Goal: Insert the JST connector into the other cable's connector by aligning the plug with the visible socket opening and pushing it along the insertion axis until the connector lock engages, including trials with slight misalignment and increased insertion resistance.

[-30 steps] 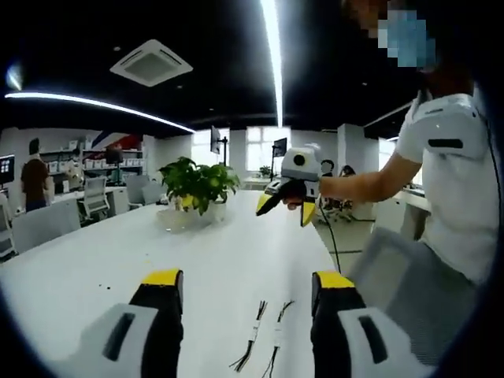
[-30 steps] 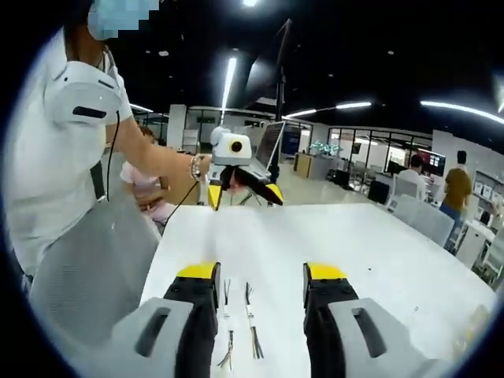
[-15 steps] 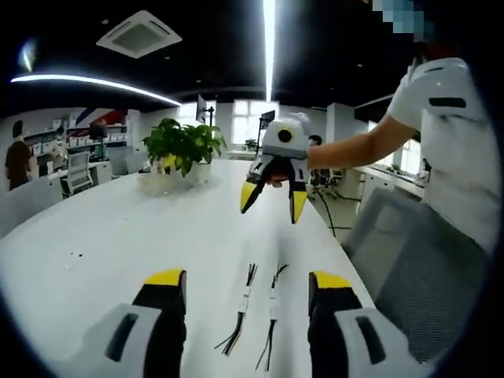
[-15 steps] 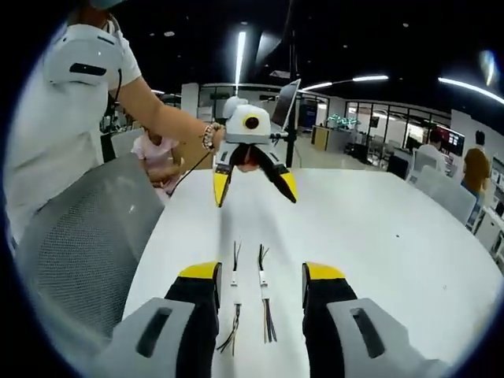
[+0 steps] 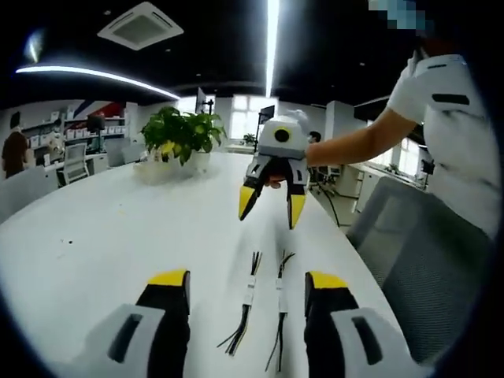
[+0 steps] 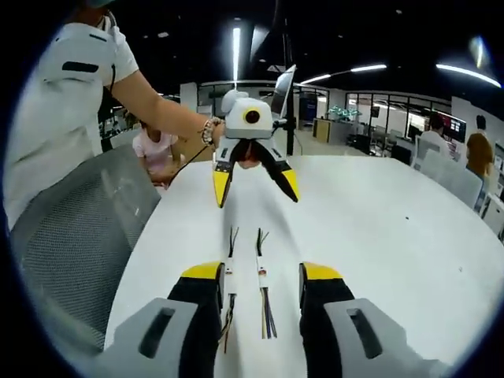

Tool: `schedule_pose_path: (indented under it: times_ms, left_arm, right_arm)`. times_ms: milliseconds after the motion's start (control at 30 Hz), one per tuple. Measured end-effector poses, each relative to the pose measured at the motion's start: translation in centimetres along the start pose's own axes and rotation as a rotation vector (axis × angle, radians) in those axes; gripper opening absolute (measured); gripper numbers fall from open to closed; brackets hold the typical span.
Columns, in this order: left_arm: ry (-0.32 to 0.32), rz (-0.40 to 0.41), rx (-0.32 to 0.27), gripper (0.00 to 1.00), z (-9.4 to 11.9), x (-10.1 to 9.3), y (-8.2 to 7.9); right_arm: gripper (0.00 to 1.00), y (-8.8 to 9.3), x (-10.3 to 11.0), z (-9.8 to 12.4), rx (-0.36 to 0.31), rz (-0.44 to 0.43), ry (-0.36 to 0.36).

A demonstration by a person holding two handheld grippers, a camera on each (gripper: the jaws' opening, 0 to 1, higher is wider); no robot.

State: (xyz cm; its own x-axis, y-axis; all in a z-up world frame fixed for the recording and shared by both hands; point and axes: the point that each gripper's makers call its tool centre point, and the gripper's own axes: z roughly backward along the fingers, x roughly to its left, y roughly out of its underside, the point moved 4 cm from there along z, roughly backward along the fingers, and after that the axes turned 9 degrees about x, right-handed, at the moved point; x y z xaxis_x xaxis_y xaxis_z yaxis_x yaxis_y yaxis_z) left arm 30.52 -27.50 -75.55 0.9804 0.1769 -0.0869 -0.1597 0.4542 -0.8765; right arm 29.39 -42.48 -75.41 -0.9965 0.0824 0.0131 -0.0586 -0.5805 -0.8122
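Observation:
Two short cables with white JST connectors lie side by side on the white table (image 5: 94, 236). In the left gripper view they are the left cable (image 5: 249, 290) and the right cable (image 5: 280, 294), just ahead of and between my left gripper's (image 5: 247, 280) open, empty yellow-tipped jaws. My right gripper (image 5: 272, 207) hangs open above the table beyond them, held by a person's hand. In the right gripper view the same cables, one (image 6: 229, 274) and the other (image 6: 261, 276), lie between my right gripper's (image 6: 262, 272) open jaws. Opposite, my left gripper (image 6: 255, 187) is open.
A potted plant (image 5: 179, 138) stands at the table's far end. A grey mesh chair (image 5: 417, 260) (image 6: 71, 236) sits at the table's edge by the person in a white shirt (image 6: 71, 94). A monitor on a stand (image 6: 282, 88) rises behind. Office desks and people are further off.
Both grippers have come lower and closer to each other over the table, so the cables now lie right between each gripper's jaws. The cables have not moved.

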Motion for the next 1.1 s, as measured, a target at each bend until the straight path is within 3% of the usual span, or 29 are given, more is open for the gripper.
schedule_pose_path:
  times_ms: [200,633,1100]
  left_arm:
    - [0.000,0.005,0.008,0.54,-0.7,0.2,1.0]
    - [0.022,-0.001,0.033,0.46,-3.0,0.5,3.3]
    - [0.028,0.001,0.032,0.34,-4.7,0.3,4.1]
  right_arm:
    - [0.34,1.5,-0.3,-0.7,0.025,-0.012,-0.014]
    - [0.30,3.0,0.0,-3.1,0.068,0.006,-0.058]
    - [0.22,3.8,0.0,-4.5,0.087,0.012,-0.051]
